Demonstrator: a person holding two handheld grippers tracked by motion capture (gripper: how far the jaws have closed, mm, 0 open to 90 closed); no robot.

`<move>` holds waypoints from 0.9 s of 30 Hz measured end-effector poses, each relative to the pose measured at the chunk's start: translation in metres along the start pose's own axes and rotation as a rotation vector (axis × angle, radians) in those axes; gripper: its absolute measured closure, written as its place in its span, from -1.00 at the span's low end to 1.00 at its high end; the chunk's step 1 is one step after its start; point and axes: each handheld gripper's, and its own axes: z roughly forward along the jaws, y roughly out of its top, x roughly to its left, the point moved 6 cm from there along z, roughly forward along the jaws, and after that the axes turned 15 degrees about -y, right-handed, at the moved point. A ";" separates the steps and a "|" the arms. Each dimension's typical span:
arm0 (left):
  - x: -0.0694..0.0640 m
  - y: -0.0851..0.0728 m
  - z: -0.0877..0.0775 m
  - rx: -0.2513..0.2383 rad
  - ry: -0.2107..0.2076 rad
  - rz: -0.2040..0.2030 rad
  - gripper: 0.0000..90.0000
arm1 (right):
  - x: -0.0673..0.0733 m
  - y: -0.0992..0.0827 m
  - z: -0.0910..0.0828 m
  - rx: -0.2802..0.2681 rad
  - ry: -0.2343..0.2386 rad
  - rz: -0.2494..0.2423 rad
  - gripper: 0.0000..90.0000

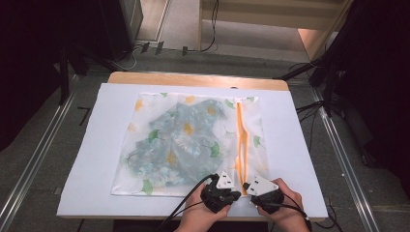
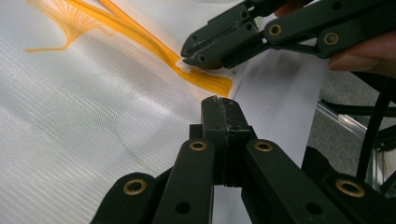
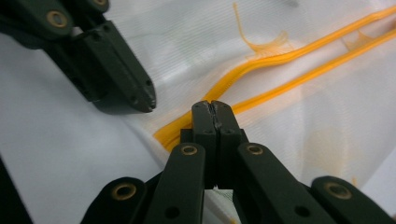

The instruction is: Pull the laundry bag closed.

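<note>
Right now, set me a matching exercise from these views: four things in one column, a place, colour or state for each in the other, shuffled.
Column one:
1. white mesh laundry bag
2. orange zipper
3. blue floral garment
4. left hand-held gripper

Column two:
A. jaws shut, at the bag's near edge
B. lies flat on the white table cover
C. partly open, runs near to far along the bag's right side
D. seen through the mesh, inside the bag

Pairs: 1-B, 2-C, 3-D, 4-A

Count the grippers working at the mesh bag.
2. The left gripper sits at the near edge of the mesh laundry bag, just left of the orange zipper; the right gripper is at the zipper's near end.
</note>
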 end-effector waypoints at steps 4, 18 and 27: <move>0.000 0.000 0.000 0.006 -0.002 0.001 1.00 | -0.004 0.000 0.003 0.006 0.017 0.046 1.00; -0.001 0.008 0.007 -0.024 0.022 0.009 1.00 | -0.004 -0.004 -0.001 -0.002 0.057 0.074 1.00; -0.002 0.006 0.008 0.009 0.046 0.054 1.00 | -0.006 -0.003 0.001 0.006 0.055 0.098 1.00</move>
